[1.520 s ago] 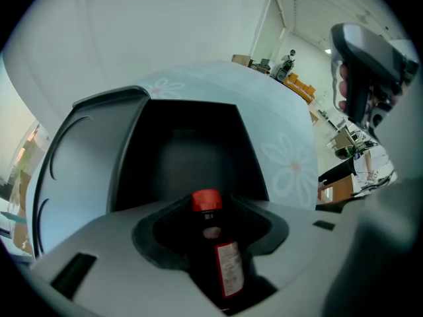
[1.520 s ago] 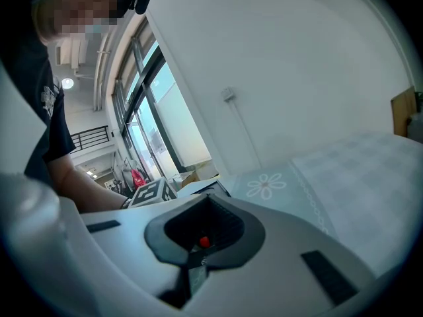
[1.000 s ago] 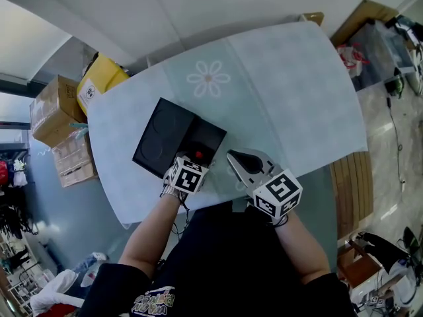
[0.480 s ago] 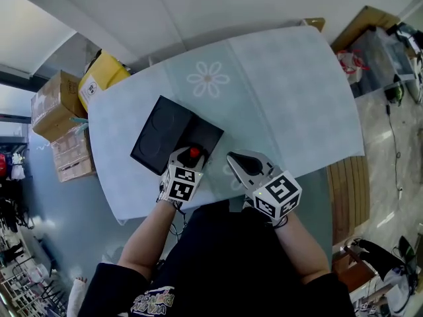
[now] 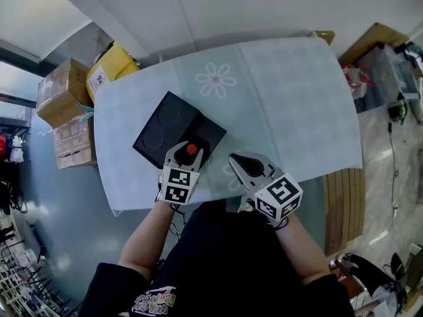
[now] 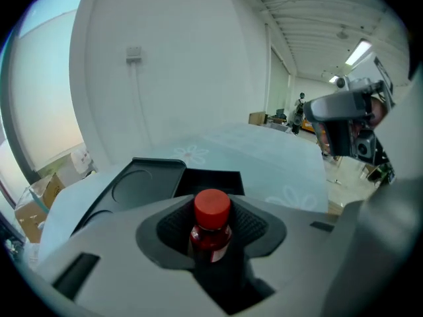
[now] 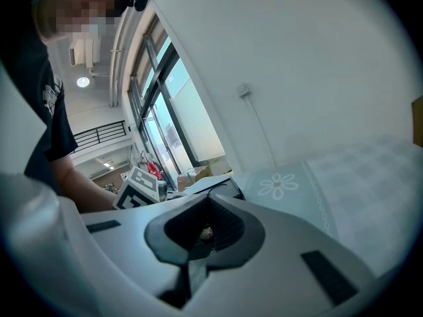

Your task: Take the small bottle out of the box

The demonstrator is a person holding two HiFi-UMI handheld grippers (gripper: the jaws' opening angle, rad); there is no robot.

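A small bottle with a red cap and dark red contents stands upright at the near edge of the open black box. My left gripper is around it. Its jaws are closing, with the bottle between the ribbed pads and a little room still showing on either side of the cap. The box's lid, with round recesses, lies open to the left. My right gripper hovers beside the box on the right, its jaws together with nothing between them.
The table wears a pale blue cloth with a flower print. Cardboard boxes and a yellow box are stacked on the floor past the table's left end. A wooden bench stands at the right.
The left gripper's jaws have drawn in around the red-capped bottle. The head view has shifted a little. The right gripper has stayed where it was.
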